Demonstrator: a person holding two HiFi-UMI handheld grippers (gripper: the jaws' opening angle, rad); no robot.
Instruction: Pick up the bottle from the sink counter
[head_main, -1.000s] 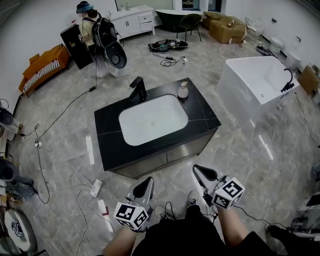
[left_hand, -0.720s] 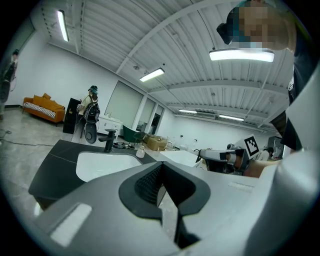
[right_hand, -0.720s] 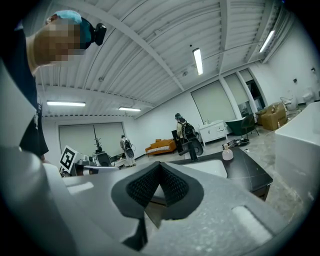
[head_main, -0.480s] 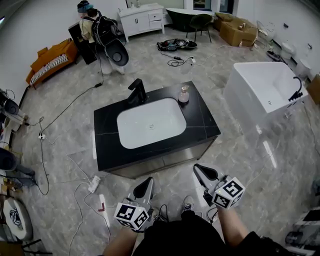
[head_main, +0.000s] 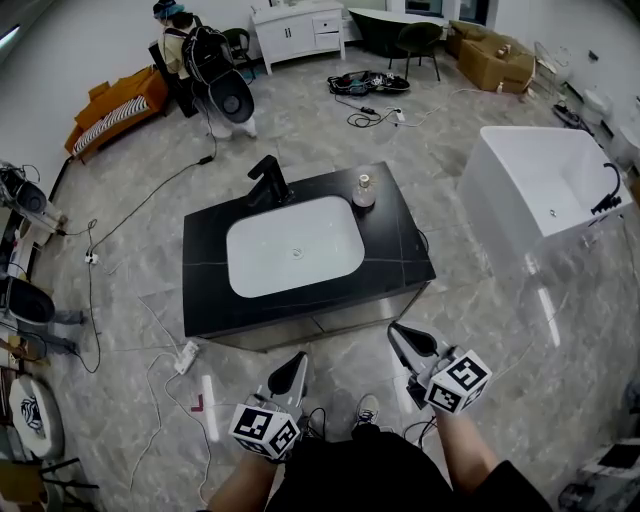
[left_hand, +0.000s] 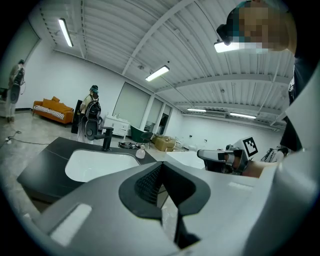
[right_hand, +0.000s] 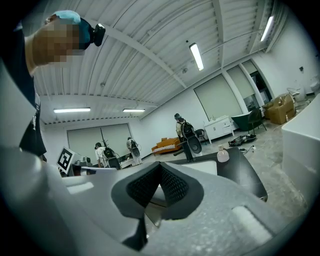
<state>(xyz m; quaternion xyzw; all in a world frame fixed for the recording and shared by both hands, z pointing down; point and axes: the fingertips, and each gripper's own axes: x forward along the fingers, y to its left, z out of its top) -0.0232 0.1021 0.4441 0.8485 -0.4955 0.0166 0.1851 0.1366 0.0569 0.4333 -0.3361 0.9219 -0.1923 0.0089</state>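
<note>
Bottle (head_main: 364, 191) upright on black sink counter (head_main: 400, 250), at far edge, just past right rear corner of white basin (head_main: 295, 245), right of black faucet (head_main: 268, 182). Left gripper (head_main: 293, 368) and right gripper (head_main: 402, 340) held low by person's body, well short of counter (bare floor between). Jaws of both pressed together, nothing in them. Grippers side by side, tips aimed toward counter. White bathtub (head_main: 550, 195) off to right. Another person (head_main: 195, 50) with backpack at far end of room.
</note>
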